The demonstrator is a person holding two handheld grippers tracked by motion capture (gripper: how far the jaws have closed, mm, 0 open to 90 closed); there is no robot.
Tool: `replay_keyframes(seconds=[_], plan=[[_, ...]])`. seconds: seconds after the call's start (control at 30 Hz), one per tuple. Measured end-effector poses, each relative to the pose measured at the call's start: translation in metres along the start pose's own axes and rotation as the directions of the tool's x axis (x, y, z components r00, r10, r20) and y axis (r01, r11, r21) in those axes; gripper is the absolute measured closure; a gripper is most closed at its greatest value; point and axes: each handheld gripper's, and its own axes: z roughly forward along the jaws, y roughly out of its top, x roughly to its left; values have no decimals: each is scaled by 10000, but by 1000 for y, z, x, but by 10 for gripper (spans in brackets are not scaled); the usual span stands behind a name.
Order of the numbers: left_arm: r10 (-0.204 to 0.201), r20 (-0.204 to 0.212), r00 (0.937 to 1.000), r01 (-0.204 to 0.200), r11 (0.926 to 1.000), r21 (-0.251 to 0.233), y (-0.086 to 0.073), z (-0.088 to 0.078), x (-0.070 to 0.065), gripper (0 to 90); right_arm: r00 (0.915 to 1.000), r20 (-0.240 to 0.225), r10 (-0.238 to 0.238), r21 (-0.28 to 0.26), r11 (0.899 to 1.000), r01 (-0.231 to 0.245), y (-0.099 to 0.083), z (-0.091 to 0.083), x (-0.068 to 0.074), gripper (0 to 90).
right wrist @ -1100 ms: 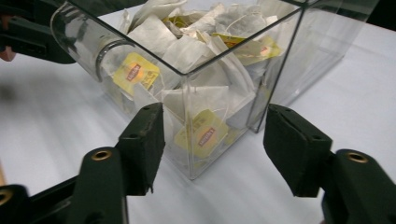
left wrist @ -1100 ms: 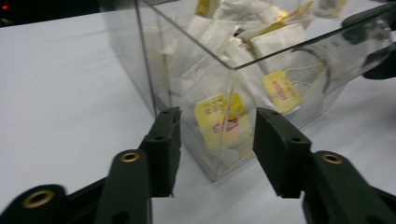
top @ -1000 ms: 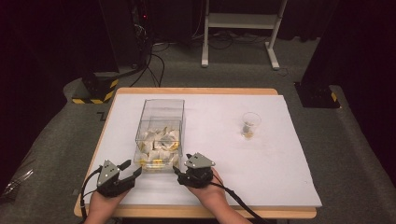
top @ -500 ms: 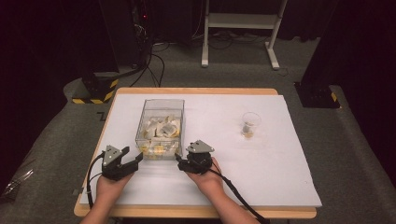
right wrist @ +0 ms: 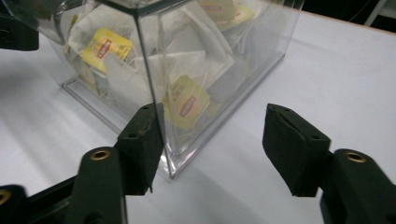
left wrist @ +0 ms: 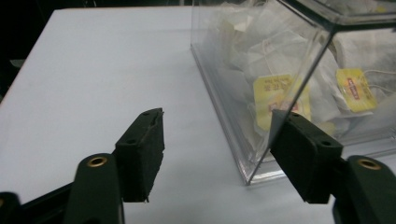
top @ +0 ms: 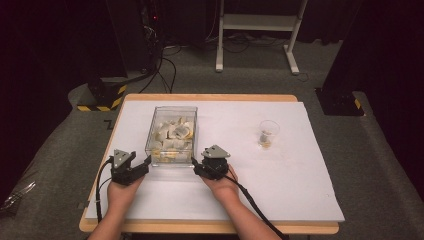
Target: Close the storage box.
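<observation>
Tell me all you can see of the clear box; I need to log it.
The clear box is a rectangular, open-topped bin of transparent plastic, upright on the white table sheet, left of centre. It is filled with white tea bags bearing yellow tags. Its two near corners face the left tongs and right tongs, both open.

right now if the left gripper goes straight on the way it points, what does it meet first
Most likely the near corner of the clear box of tea bags: that corner edge stands just ahead of the left gripper, towards its right jaw.
</observation>
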Motion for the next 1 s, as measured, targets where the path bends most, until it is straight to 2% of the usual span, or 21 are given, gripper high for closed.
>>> replay_keyframes(seconds=[0.07, 0.17, 0.2, 0.27, 0.33, 0.37, 0.4, 0.47, 0.5, 0.57, 0.6, 0.63, 0.67, 0.73, 0.77, 0.8, 0.83, 0.87, 1.0], plan=[[337, 115, 9994, -339, 9993, 185, -2, -6, 0, 360, 9998, -109, -142, 79, 9999, 142, -2, -6, 0, 404], [419, 494, 9979, -450, 9970, 630, -5, -17, 4, 361, 9984, -267, -500, 59, 9987, 502, -12, -25, -4, 437], [289, 562, 9980, -333, 9963, 795, -6, -20, 5, 361, 9978, -322, -580, 75, 9983, 582, -16, -33, -8, 465], [634, 574, 9963, -705, 9889, 1311, -10, -25, 8, 355, 9976, -295, -620, 337, 9974, 630, -25, -45, -21, 484], [1198, 459, 9917, -1260, 9771, 1717, -15, -29, 10, 342, 9993, -101, -362, 693, 9969, 368, -35, -55, -37, 486], [1258, 407, 9912, -1312, 9748, 1805, -18, -30, 10, 329, 9997, 54, -239, 820, 9964, 234, -41, -60, -46, 486], [1460, 383, 9886, -1507, 9687, 1971, -20, -32, 10, 321, 9997, 230, -83, 932, 9956, 61, -46, -66, -55, 485], [1543, 383, 9873, -1588, 9687, 1910, -25, -34, 7, 311, 9982, 572, 194, 1165, 9929, -259, -56, -77, -71, 468], [1736, 431, 9839, -1788, 9613, 2094, -26, -35, 7, 289, 9969, 768, 165, 1260, 9917, -262, -60, -82, -78, 466], [1853, 469, 9816, -1911, 9572, 2176, -30, -34, 5, 266, 9936, 1133, 7, 1383, 9903, -165, -66, -95, -89, 454], [2077, 473, 9771, -2129, 9466, 2421, -32, -34, 6, 259, 9915, 1299, 9, 1466, 9890, -201, -69, -100, -95, 441], [2057, 490, 9774, -2114, 9470, 2418, -32, -34, 7, 256, 9893, 1453, 90, 1571, 9871, -320, -73, -105, -101, 429], [1795, 451, 9827, -1851, 9542, 2351, -32, -33, 7, 260, 9866, 1626, 141, 1713, 9843, -423, -76, -109, -108, 420], [1685, 507, 9844, -1759, 9520, 2505, -31, -33, 9, 258, 9791, 2029, 125, 1968, 9790, -533, -84, -115, -117, 393], [1583, 505, 9861, -1660, 9517, 2584, -31, -33, 11, 258, 9795, 1990, 298, 2038, 9764, -711, -86, -116, -122, 366], [1480, 559, 9874, -1575, 9530, 2589, -30, -33, 11, 257, 9796, 1894, 678, 2067, 9725, -1072, -86, -116, -125, 338], [1417, 552, 9884, -1511, 9558, 2523, -31, -33, 11, 250, 9781, 1912, 824, 2125, 9694, -1232, -86, -116, -127, 325], [1492, 580, 9871, -1592, 9531, 2576, -31, -33, 11, 247, 9778, 1907, 869, 2142, 9684, -1278, -87, -116, -128, 325], [1579, 626, 9855, -1689, 9504, 2610, -31, -34, 12, 248, 9770, 1908, 956, 2124, 9677, -1362, -87, -116, -128, 319]])
